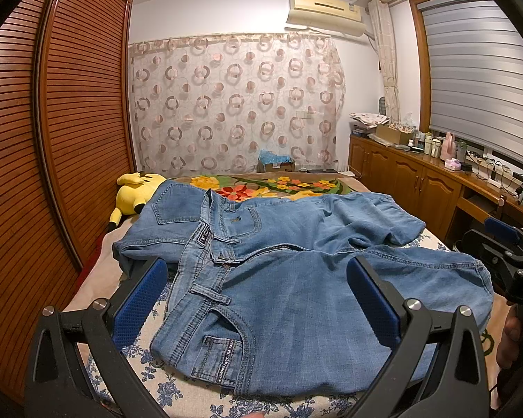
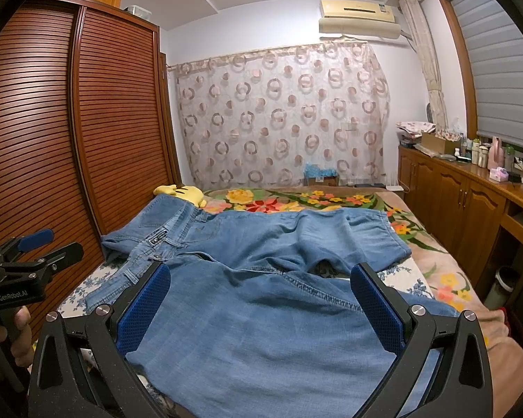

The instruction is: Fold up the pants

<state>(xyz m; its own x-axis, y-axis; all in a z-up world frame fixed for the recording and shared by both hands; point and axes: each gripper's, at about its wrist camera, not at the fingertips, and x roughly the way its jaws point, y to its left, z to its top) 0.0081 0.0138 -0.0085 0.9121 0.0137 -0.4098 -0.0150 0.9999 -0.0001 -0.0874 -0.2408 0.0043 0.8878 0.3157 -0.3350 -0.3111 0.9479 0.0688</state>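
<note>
We hold two grippers over one pair of jeans [image 1: 296, 261] spread on the bed [image 1: 177, 393], waistband toward nine o'clock, legs running off toward three o'clock. Our left gripper [image 1: 258, 299] hangs above the near waistband and front pocket, fingers spread wide, nothing between them. Our right gripper [image 2: 261, 306] hangs above the near leg, also spread and empty.

We judge the folding hardly begun: the two legs lie side by side, the far one at twelve o'clock rumpled near the crotch, and no grasp is made yet. The next move, as we see it, calls for lowering both grippers onto the near edge, the left pinching the waistband and the right the leg seam, then carrying that leg over toward twelve o'clock onto the other.

One yellow plush toy [image 1: 136, 191] lies at eleven o'clock, its body just beyond the waistband corner. One flowered blanket [image 2: 296, 202] covers the far end of the bed.
</note>
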